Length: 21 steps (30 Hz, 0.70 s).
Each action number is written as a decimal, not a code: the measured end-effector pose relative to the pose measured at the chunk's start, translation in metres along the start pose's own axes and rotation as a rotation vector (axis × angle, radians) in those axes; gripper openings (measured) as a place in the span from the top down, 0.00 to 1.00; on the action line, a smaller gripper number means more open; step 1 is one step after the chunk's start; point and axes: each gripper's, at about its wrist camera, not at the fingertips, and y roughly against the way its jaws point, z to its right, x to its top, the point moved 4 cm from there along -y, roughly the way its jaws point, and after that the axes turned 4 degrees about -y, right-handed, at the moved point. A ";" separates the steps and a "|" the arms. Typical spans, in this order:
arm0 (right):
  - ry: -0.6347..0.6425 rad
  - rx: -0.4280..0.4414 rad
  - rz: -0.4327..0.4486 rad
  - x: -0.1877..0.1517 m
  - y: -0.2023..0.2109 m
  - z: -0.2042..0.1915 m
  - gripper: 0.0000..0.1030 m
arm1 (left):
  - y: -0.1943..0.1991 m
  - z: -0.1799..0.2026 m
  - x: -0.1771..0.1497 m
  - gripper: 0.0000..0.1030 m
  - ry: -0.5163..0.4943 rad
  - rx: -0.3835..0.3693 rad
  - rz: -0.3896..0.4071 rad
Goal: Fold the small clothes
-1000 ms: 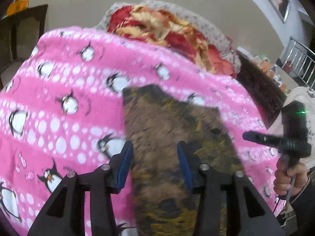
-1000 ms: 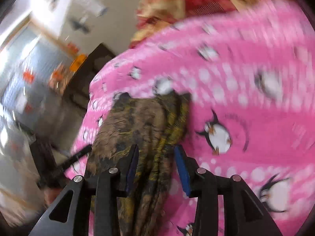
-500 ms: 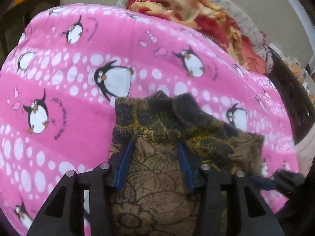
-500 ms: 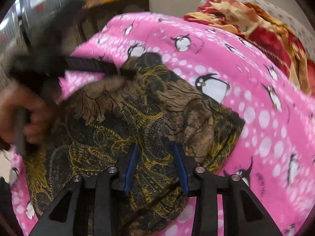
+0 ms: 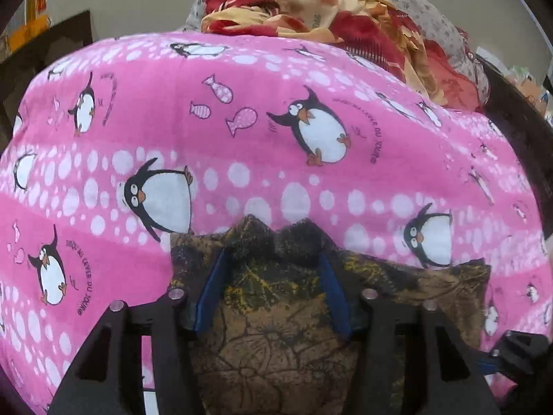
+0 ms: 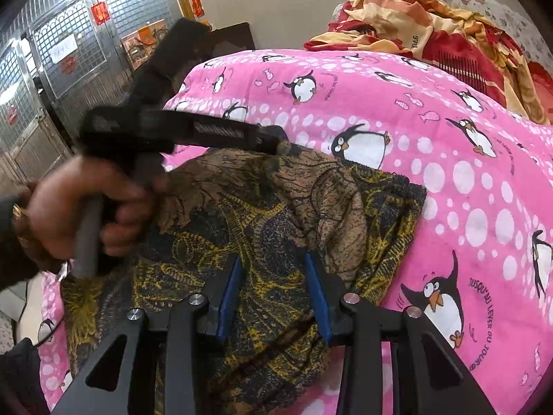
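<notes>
- Pink penguin-print blanket [image 5: 242,131]: covers the bed; a red and yellow quilt [image 6: 432,24] is bunched at its far end.
- Brown patterned garment [image 6: 262,207]: lies rumpled on the blanket.
- Left gripper [image 5: 273,269]: jaws have just been opening; the garment's edge lies between them, pads not pressing.
- Right gripper [image 6: 273,276]: jaws apart over the garment; grip cannot be determined.

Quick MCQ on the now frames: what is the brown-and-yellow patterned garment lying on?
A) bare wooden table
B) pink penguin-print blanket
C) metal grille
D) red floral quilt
B: the patterned garment lies directly on the pink penguin-print blanket, which shows on every side of it; the red floral quilt is bunched further back and does not touch it.
</notes>
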 end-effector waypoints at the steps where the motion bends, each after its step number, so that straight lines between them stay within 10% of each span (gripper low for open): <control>1: -0.003 0.018 -0.013 0.003 0.003 0.000 0.60 | 0.001 -0.001 -0.001 0.48 0.001 -0.001 0.011; 11: 0.072 -0.152 -0.038 0.033 -0.018 0.021 0.61 | 0.003 -0.010 -0.005 0.44 0.060 -0.069 0.033; 18: 0.082 -0.164 -0.009 0.025 -0.018 0.019 0.60 | -0.002 -0.008 -0.001 0.29 0.063 -0.101 0.031; 21: 0.109 -0.203 -0.057 0.029 -0.020 0.011 0.55 | 0.000 -0.004 0.004 0.08 0.047 -0.183 0.015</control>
